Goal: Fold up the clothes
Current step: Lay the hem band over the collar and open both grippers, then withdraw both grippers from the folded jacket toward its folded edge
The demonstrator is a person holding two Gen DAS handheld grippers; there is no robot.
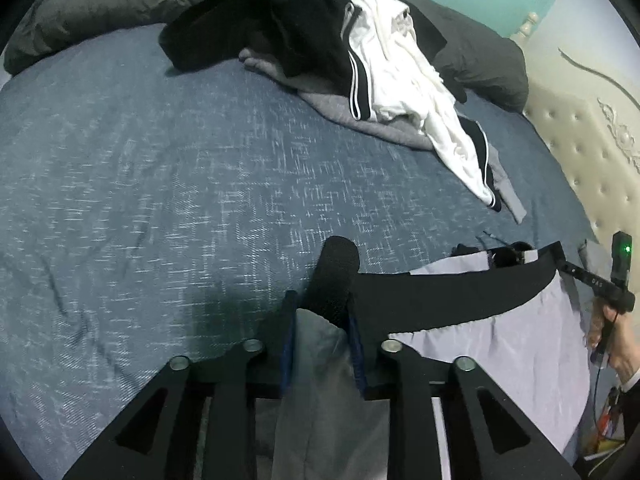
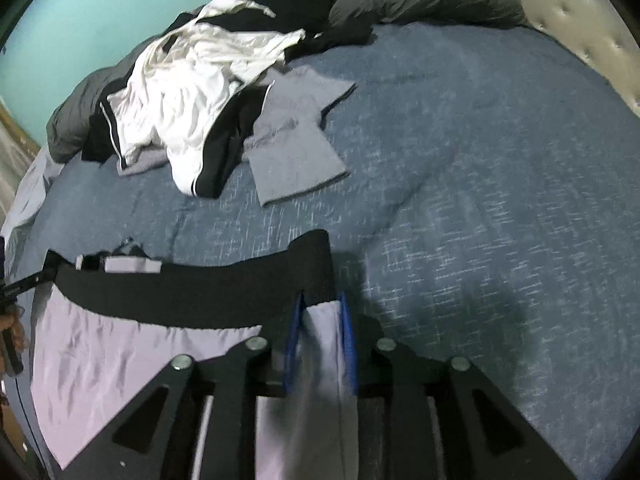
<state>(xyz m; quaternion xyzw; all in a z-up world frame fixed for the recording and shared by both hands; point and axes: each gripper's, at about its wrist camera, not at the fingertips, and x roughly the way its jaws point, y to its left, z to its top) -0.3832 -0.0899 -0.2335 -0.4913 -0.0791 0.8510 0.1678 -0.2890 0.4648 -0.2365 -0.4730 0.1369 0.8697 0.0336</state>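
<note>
Lavender shorts [image 1: 500,340] [image 2: 100,352] with a wide black waistband [image 1: 440,296] [image 2: 180,292] hang spread between my two grippers, low over the blue bedspread [image 1: 160,160]. My left gripper [image 1: 322,312] is at one end of the waistband. Its blue pads stand apart, and the black band end and grey-lavender cloth sit loosely between them. My right gripper [image 2: 322,320] is at the other end, its pads also apart around lavender cloth and the band's end. The band sags in a curve between the two grippers.
A pile of clothes lies at the far side of the bed: a white and black garment [image 1: 392,60] [image 2: 188,92] over grey pieces [image 2: 296,152]. A dark grey duvet [image 1: 100,0] lies behind the pile. A tufted cream headboard [image 1: 580,140] stands at the right. A hand [image 1: 616,340] holds the right gripper.
</note>
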